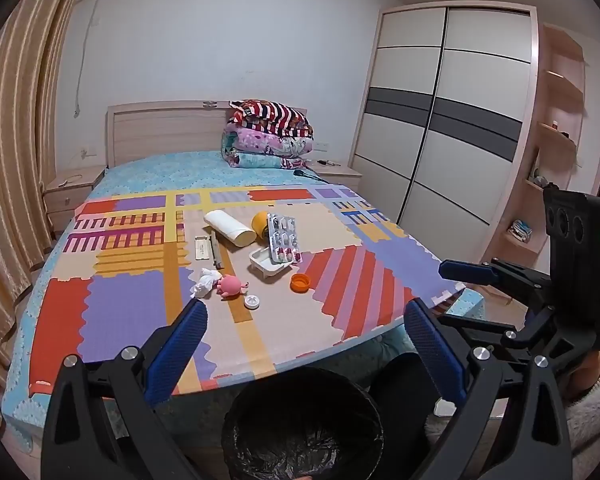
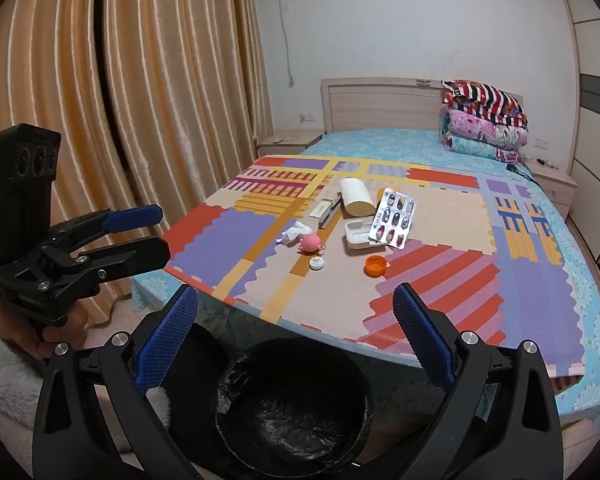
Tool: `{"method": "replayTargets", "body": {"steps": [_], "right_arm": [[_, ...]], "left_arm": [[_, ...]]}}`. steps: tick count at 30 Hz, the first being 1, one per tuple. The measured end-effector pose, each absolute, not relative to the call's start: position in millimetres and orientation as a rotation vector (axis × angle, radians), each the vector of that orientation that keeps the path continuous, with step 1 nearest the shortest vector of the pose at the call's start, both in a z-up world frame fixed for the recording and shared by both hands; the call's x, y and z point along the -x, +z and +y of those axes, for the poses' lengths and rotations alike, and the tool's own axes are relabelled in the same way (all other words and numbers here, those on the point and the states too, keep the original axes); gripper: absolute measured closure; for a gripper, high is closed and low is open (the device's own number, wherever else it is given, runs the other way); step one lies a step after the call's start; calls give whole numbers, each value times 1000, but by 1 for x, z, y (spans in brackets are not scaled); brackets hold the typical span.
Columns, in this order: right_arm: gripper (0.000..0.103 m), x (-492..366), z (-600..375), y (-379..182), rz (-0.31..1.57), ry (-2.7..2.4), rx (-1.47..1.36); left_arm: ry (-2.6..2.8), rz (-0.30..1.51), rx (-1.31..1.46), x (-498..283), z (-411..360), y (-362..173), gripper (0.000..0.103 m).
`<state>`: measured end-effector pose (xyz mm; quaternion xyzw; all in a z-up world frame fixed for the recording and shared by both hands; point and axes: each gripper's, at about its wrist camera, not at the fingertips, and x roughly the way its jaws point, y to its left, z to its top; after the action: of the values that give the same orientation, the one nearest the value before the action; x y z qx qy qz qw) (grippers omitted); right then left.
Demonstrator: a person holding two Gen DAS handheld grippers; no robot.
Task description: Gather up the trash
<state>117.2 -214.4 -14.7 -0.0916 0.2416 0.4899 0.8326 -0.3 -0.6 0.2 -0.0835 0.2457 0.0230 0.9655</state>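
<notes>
Litter lies on a colourful foam mat (image 1: 132, 304) on the bed: a crumpled tissue (image 1: 203, 282), a pink toy (image 1: 230, 286), a small white cap (image 1: 252, 302), an orange cap (image 1: 300, 282), a white tray (image 1: 268, 265), a pill blister (image 1: 284, 238), a white bottle (image 1: 230, 227), an orange ball (image 1: 260, 222) and a flat white box (image 1: 202, 249). A black-lined bin (image 1: 304, 424) stands on the floor before the bed. My left gripper (image 1: 306, 312) is open over the bin, short of the litter. My right gripper (image 2: 296, 300) is open too, nothing between its fingers.
Folded quilts (image 1: 270, 136) are stacked at the headboard. Curtains (image 2: 100, 100) hang on the left, a wardrobe (image 1: 440, 120) stands on the right. Each gripper shows in the other's view: the right one (image 1: 472, 272), the left one (image 2: 136, 232).
</notes>
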Motion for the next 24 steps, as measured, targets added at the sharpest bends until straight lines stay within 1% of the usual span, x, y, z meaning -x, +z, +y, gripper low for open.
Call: {"method": "replayTargets", "body": {"steps": [24], "right_arm": [[4,-117,-214,-15,514,1040,195]], "left_arm": [[45,497,186,1,4,0,8]]}}
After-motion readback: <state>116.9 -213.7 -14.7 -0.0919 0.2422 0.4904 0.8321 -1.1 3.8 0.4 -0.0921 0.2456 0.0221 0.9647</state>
